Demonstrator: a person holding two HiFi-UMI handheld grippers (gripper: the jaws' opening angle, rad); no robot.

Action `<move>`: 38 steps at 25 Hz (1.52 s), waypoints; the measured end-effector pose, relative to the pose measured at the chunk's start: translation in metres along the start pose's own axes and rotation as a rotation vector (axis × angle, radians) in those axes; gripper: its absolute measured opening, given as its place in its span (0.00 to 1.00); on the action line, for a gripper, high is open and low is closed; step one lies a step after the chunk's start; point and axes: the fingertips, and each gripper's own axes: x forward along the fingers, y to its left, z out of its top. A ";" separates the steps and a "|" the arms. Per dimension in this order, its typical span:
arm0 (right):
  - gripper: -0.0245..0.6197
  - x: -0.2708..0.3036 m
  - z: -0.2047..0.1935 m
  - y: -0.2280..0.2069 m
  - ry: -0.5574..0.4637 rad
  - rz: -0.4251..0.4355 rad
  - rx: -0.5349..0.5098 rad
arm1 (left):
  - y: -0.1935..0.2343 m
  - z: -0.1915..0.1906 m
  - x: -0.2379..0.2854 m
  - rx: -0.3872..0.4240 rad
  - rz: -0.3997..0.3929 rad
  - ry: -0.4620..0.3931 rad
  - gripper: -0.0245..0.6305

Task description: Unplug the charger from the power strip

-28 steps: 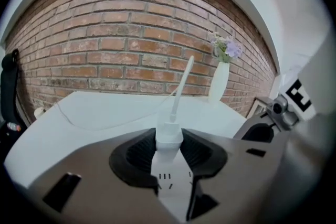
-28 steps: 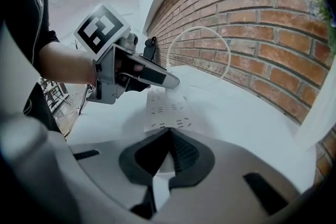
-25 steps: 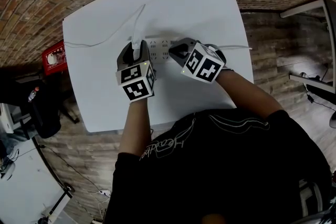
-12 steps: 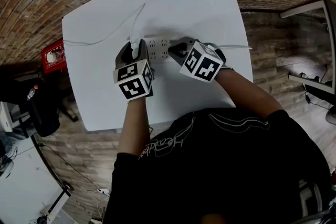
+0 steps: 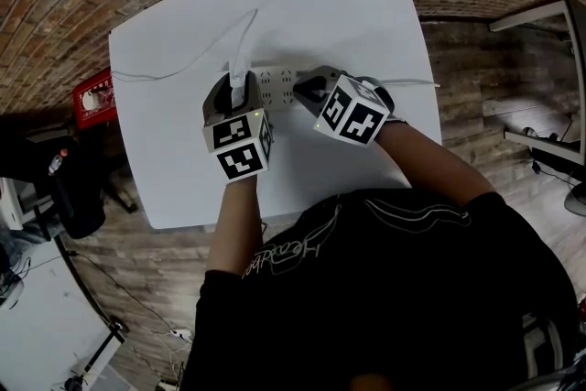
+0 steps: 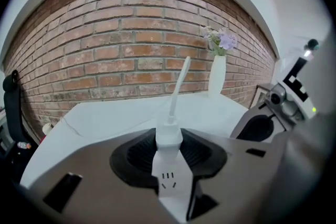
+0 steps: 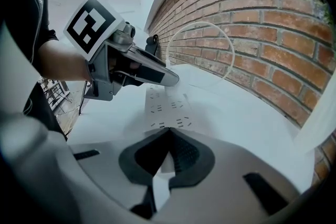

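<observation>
The charger (image 6: 169,134) is pinched by the left gripper (image 5: 231,96) at the 9 o'clock end of the power strip (image 7: 168,107) and appears still plugged in, while the 3 o'clock end is clamped by the right gripper (image 7: 165,157), so only the pull is judged to be left.

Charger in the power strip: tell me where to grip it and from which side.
Grip the charger by its blocky body, fingers on the flat sides, coming from the person's side; the cable leaves its top, so avoid that.
</observation>
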 end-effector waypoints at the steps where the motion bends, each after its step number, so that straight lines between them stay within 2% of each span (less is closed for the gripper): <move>1: 0.03 0.000 0.000 0.000 -0.003 0.004 0.006 | 0.001 0.000 0.001 -0.020 -0.008 0.003 0.24; 7: 0.03 0.002 0.000 0.002 -0.025 0.013 0.029 | 0.010 -0.010 0.002 -0.159 -0.038 0.033 0.25; 9: 0.03 0.002 0.000 0.003 -0.023 0.010 0.022 | 0.010 -0.009 0.001 -0.118 -0.020 0.029 0.25; 13: 0.03 0.001 0.002 0.002 -0.014 -0.002 0.001 | 0.002 0.002 -0.003 0.054 0.038 -0.003 0.24; 15: 0.03 0.000 0.002 0.002 -0.010 -0.001 -0.003 | 0.000 0.005 -0.004 0.065 0.031 -0.009 0.24; 22: 0.03 0.004 0.002 0.003 -0.022 0.010 0.029 | 0.013 -0.007 0.001 -0.117 -0.026 0.028 0.24; 24: 0.03 0.005 0.003 0.004 -0.025 0.015 0.032 | 0.014 -0.007 0.000 -0.087 -0.010 0.022 0.24; 28: 0.03 0.004 0.003 0.003 -0.018 0.018 0.022 | 0.006 -0.003 -0.003 0.058 0.041 0.010 0.24; 30: 0.03 0.004 0.002 0.003 -0.013 0.018 0.014 | 0.004 -0.004 -0.004 0.082 0.053 0.011 0.24; 32: 0.03 0.005 0.002 0.003 -0.011 0.018 0.014 | 0.004 -0.005 -0.003 0.055 0.046 0.013 0.24; 36: 0.03 0.006 0.002 0.003 -0.015 0.018 0.036 | 0.013 -0.006 -0.001 -0.070 0.003 0.012 0.24; 38: 0.03 0.006 0.002 0.003 -0.022 0.017 0.040 | 0.015 -0.007 0.000 -0.104 -0.010 0.015 0.24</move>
